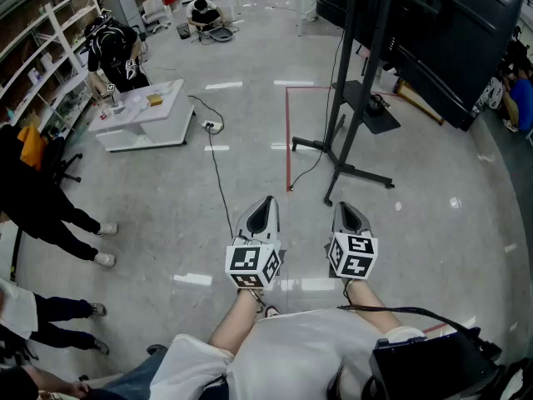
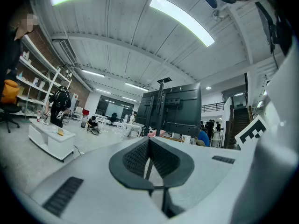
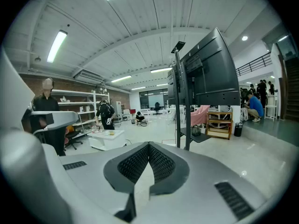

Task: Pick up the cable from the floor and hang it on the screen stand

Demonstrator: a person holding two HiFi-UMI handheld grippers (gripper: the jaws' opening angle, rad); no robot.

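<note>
A thin black cable (image 1: 218, 173) lies on the grey floor, running from a white power strip (image 1: 210, 126) toward me and ending close to my left gripper (image 1: 265, 203). The screen stand (image 1: 343, 98) rises ahead on the right on black floor legs (image 1: 358, 173) and carries a big dark screen (image 1: 433, 23). A second cable (image 1: 315, 161) drops from the stand to the floor. My right gripper (image 1: 343, 209) is held level beside the left one, well above the floor. In the left gripper view (image 2: 149, 141) and the right gripper view (image 3: 149, 146) the jaws meet at the tips, with nothing between them.
A low white table (image 1: 141, 111) stands at the far left with a person (image 1: 112, 52) beside it. More people's legs (image 1: 79, 223) line the left edge, and someone sits on the floor far back (image 1: 204, 13). Red tape (image 1: 288, 140) marks the floor near the stand. Shelves (image 1: 58, 48) fill the left wall.
</note>
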